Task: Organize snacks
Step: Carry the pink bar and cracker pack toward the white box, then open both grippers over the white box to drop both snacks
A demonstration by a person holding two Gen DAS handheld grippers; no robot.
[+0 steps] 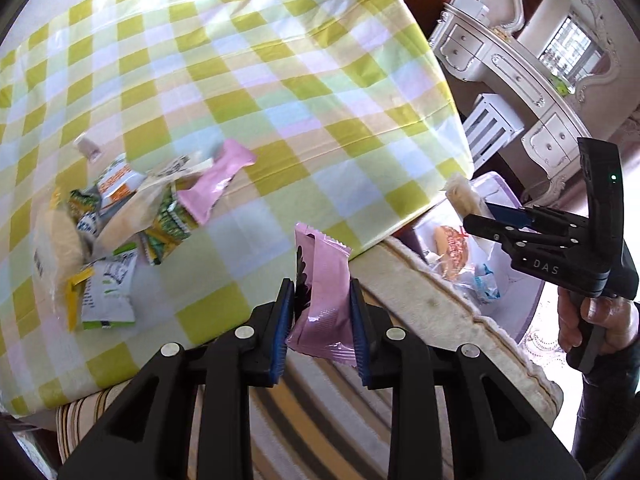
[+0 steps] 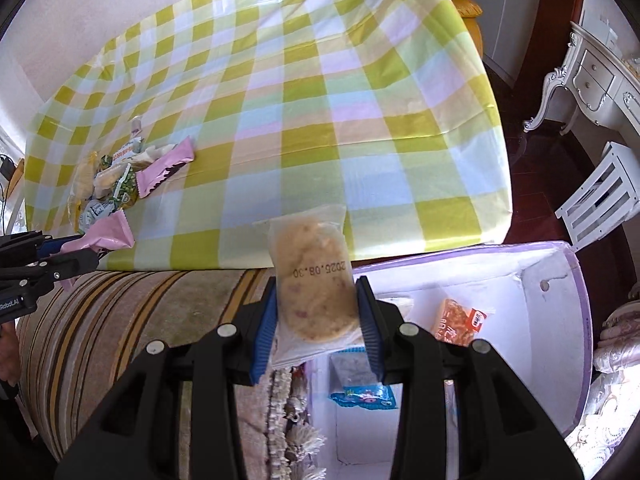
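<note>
My left gripper (image 1: 322, 308) is shut on a pink snack packet (image 1: 324, 292), held above the table's near edge; the same gripper (image 2: 86, 250) and pink packet (image 2: 106, 236) show at the left of the right wrist view. My right gripper (image 2: 318, 312) is shut on a clear bag with a round cookie (image 2: 314, 280), over the near left corner of the purple-rimmed white box (image 2: 560, 276). In the left wrist view the right gripper (image 1: 474, 210) and its cookie bag (image 1: 462, 196) hang over that box (image 1: 496, 184). A pile of snacks (image 1: 120, 216) (image 2: 116, 184) lies on the checked tablecloth (image 1: 260, 80).
The box holds an orange packet (image 2: 460, 320), a blue one (image 2: 362, 396) and a grey one (image 2: 354, 366). A striped cushion (image 2: 120, 320) runs along the table's near edge. A white dresser (image 1: 520, 80) and stool (image 1: 490, 128) stand to the right.
</note>
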